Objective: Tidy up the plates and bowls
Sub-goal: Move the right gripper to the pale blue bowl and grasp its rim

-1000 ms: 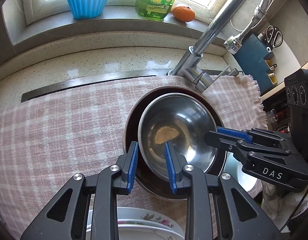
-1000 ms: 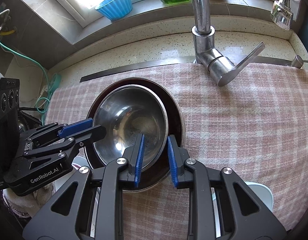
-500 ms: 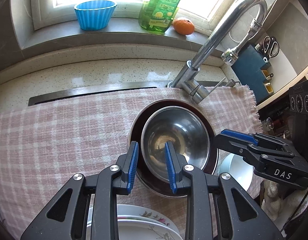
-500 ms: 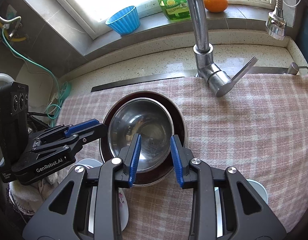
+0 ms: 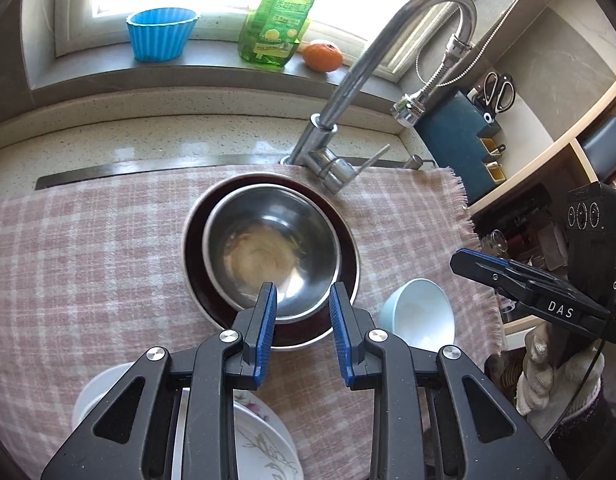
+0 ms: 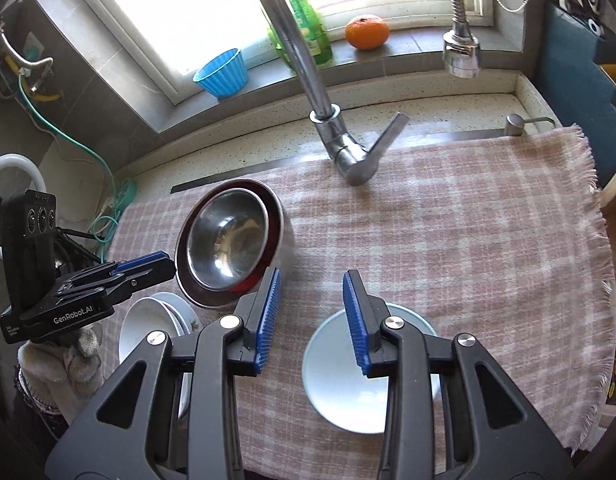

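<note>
A steel bowl (image 5: 272,244) sits nested inside a larger dark-red bowl (image 5: 196,280) on the pink checked cloth (image 5: 88,264); the pair also shows in the right wrist view (image 6: 228,240). My left gripper (image 5: 302,332) is open and empty, just above the bowls' near rim. My right gripper (image 6: 311,320) is open and empty, over the cloth above a light-blue bowl (image 6: 347,400), which also shows in the left wrist view (image 5: 417,316). White floral plates (image 5: 260,444) lie stacked under the left gripper and show in the right wrist view (image 6: 148,328).
A chrome faucet (image 5: 347,120) rises behind the bowls, with a pull-out sprayer (image 6: 461,48). On the sill stand a blue cup (image 5: 160,36), a green bottle (image 5: 280,24) and an orange (image 5: 321,54). A blue utensil holder (image 5: 459,140) stands right.
Both grippers have pulled back and up from the nested bowls and opened wider. The right gripper shifted right, so the light-blue bowl now lies under it.
</note>
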`<state>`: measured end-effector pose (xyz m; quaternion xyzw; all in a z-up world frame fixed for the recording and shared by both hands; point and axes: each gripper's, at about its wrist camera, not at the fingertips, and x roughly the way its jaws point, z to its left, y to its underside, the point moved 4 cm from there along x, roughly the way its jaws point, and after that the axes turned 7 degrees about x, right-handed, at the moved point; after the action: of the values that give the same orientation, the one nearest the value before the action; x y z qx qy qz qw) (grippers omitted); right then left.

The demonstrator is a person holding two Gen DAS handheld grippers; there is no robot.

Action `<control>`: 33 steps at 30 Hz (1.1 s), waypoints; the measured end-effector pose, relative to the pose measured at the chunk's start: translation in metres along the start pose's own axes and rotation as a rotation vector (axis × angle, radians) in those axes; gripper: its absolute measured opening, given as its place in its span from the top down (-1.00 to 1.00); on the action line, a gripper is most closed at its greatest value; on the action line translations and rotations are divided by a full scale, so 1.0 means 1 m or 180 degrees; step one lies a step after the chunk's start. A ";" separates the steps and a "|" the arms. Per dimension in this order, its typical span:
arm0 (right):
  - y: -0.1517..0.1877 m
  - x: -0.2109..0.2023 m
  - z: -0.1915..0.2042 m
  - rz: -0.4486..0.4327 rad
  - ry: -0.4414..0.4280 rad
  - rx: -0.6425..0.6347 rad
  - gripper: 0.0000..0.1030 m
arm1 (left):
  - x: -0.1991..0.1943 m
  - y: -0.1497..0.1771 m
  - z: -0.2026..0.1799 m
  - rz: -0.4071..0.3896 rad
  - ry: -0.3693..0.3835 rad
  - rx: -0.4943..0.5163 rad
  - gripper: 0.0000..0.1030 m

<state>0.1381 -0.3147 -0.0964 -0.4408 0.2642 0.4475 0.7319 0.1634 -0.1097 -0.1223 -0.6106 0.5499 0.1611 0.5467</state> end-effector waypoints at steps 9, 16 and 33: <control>0.029 -0.009 -0.060 0.0089 0.0200 0.0164 0.35 | 0.032 0.023 -0.051 0.0173 0.0277 0.0066 0.40; 0.047 0.000 -0.093 0.0199 0.0206 0.0335 0.35 | 0.055 0.031 -0.072 0.0307 0.0337 0.0081 0.40; 0.065 0.024 -0.115 0.0403 -0.0074 0.0604 0.35 | 0.088 0.043 -0.079 0.0532 0.0338 -0.0005 0.44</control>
<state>0.0923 -0.3920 -0.1957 -0.3467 0.3241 0.4708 0.7437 0.1253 -0.2111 -0.1856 -0.5708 0.6269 0.1740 0.5009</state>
